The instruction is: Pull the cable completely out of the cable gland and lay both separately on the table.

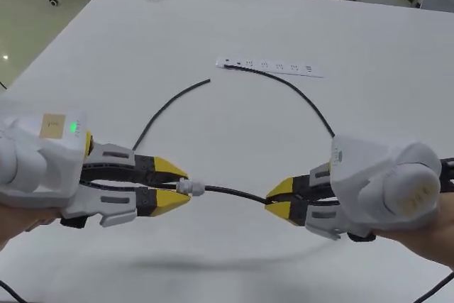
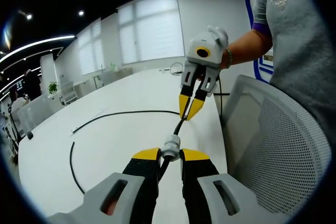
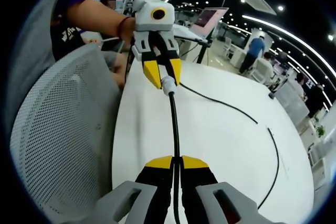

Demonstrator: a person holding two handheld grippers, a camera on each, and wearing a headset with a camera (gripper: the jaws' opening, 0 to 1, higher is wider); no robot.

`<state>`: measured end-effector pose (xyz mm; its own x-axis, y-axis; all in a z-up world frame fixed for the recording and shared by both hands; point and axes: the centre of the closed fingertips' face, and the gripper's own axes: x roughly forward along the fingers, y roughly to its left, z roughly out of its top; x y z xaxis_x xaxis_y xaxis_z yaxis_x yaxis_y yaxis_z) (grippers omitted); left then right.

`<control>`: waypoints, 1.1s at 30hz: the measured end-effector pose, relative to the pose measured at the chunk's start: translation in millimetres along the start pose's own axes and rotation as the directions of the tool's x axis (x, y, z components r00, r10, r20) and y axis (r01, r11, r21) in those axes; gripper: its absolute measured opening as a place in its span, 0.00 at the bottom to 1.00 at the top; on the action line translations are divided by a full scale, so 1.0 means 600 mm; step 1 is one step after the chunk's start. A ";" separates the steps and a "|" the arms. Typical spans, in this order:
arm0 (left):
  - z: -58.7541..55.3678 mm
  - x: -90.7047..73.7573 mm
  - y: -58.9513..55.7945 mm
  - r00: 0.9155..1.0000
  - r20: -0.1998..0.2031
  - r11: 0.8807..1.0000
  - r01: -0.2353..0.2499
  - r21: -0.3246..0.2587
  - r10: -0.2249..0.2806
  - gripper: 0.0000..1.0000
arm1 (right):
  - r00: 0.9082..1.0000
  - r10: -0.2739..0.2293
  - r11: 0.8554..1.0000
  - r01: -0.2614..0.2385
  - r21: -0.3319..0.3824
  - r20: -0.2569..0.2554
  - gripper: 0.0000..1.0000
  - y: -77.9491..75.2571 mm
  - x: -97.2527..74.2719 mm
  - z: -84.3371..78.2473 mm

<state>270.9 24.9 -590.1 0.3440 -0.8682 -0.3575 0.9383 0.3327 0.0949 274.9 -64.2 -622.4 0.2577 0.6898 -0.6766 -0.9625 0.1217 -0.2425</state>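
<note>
Trailing black cable (image 1: 234, 191) threaded through white gland (image 1: 190, 189)

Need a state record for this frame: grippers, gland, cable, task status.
left gripper: shut on gland
right gripper: shut on cable
cable: runs through gland, nearly straight between the grippers, rest curves across table
other: power strip at far side
task status: cable not pulled out, neither part laid down yet
</note>
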 end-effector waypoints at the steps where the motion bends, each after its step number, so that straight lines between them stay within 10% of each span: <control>1: 0.000 0.000 0.000 1.000 0.000 1.000 0.000 -0.001 0.000 0.15 | 1.000 -0.001 1.000 0.001 0.003 0.000 0.00 -0.001 0.000 -0.001; 33: -0.010 0.007 -0.005 1.000 -0.027 1.000 -0.003 -0.004 0.003 0.15 | 0.997 0.010 0.999 -0.007 0.048 -0.072 0.00 -0.002 0.007 -0.057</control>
<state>269.3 22.3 -597.5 0.3454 -0.8570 -0.3825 0.9371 0.3366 0.0920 279.7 -86.0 -648.8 0.2534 0.6378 -0.7273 -0.9672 0.1510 -0.2045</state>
